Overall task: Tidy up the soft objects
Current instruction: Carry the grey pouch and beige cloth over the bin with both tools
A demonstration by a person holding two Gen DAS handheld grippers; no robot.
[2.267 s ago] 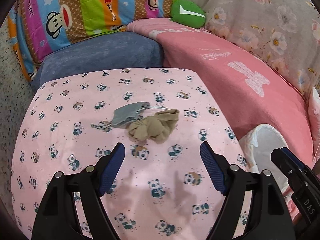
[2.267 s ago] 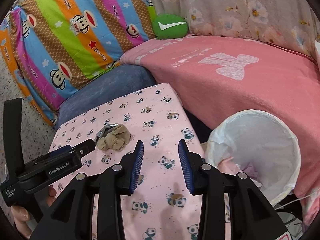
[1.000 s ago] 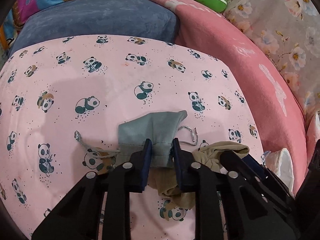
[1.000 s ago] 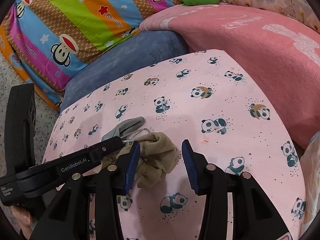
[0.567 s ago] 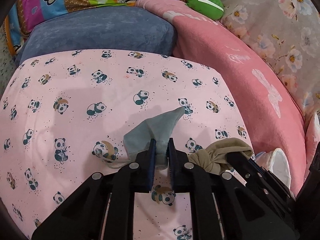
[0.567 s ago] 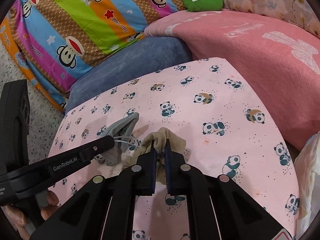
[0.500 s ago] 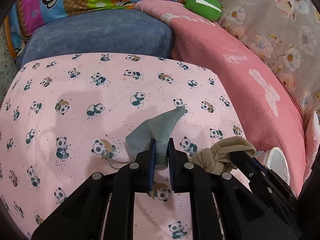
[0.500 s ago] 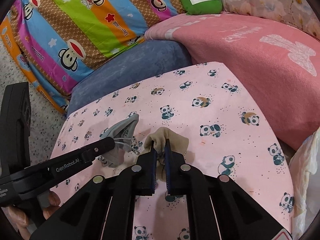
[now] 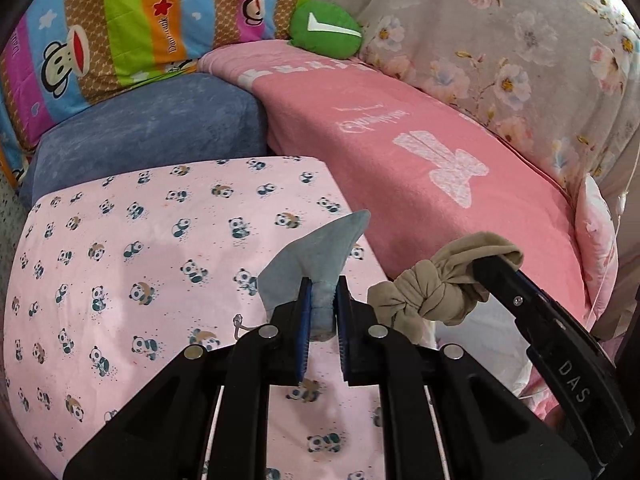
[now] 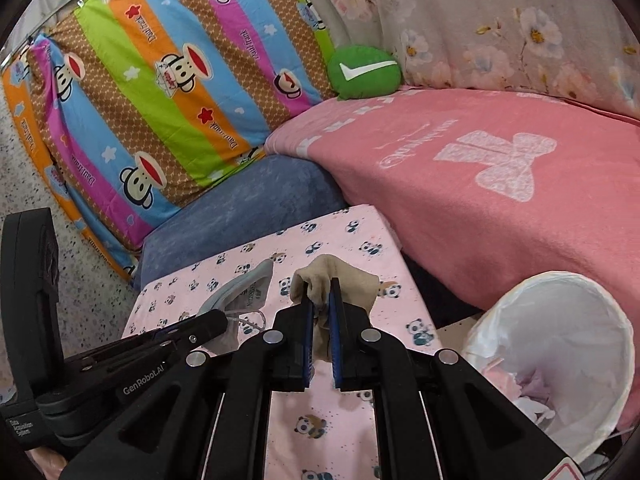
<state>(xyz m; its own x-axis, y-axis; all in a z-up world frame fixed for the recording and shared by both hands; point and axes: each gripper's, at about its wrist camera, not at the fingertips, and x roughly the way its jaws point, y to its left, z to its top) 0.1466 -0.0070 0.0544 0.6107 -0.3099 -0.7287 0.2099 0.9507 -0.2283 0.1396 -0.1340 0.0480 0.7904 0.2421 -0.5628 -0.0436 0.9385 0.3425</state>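
My left gripper is shut on a grey face mask, which hangs above the pink panda sheet with its ear loop dangling. My right gripper is shut on a knotted beige stocking, also held off the sheet. In the left wrist view the beige stocking hangs from the right gripper's finger just to the right of the mask. In the right wrist view the grey mask shows left of the stocking, behind the left gripper's body.
A white-lined bin with pink scraps inside stands at the lower right, beside the panda sheet. Behind are a blue cushion, a pink blanket, a striped monkey pillow, a green round cushion and a floral cover.
Both grippers closed on the mask and the stocking about a second ago and have since lifted them off the sheet, moving up and to the right, toward the bin side.
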